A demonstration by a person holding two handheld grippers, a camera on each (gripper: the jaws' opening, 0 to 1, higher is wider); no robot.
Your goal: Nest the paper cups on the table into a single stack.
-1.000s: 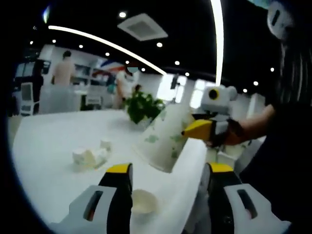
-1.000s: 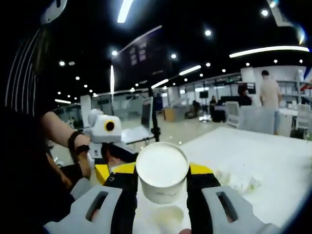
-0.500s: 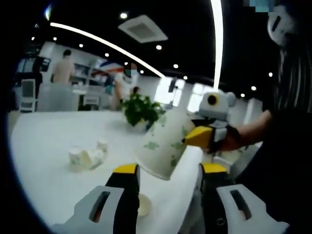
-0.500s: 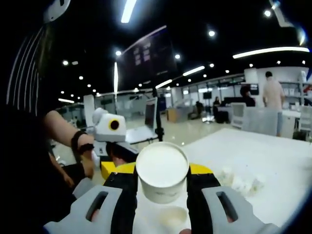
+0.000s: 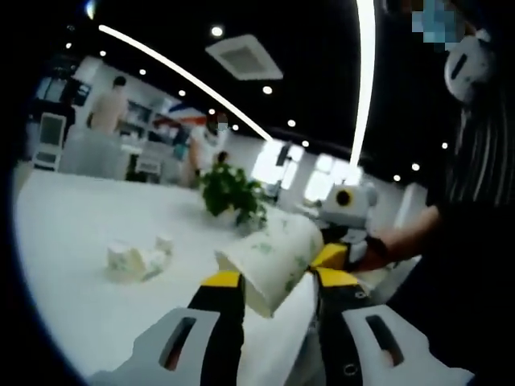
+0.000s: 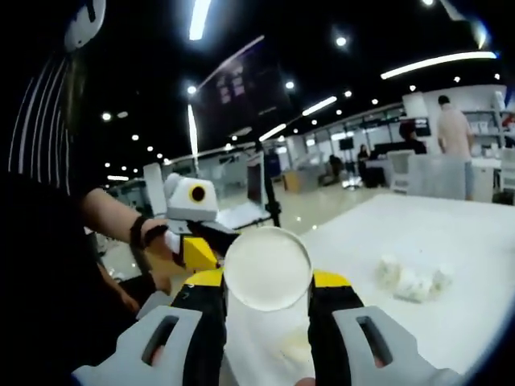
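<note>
Right gripper view: right claw (image 6: pixel 267 293) clamped on a paper cup (image 6: pixel 267 269), yellow-tipped jaws pressed against its sides. Cup tipped toward the lens, round white end facing the camera; whether open mouth or base, cannot tell. Held up above the white surface (image 6: pixel 451 257), not resting on it. Faint pale round shape (image 6: pixel 294 347) low between the jaws, too blurred to identify. Cluster of small white crumpled lumps (image 6: pixel 412 280) lying on the surface to the right, well apart from the cup. Left claw (image 6: pixel 199 251) entering from the left, just beside the held cup, carried by a hand (image 6: pixel 157 253) with a dark wrist strap.

Left gripper view: same paper cup (image 5: pixel 269 259), white with green leaf print, lying tilted on its side in the air, open mouth turned down toward the lens, inside not visible. Far end of the cup gripped by the right claw (image 5: pixel 331 257). Left claw (image 5: pixel 273 289) with jaws apart, one on each side of the cup's mouth rim; touching or just clear, cannot tell. White lumps (image 5: pixel 138 257) on the surface (image 5: pixel 64 241) to the left. Green potted plant (image 5: pixel 232 191) standing on the surface behind the cup. People standing in the background (image 5: pixel 113 108).
</note>
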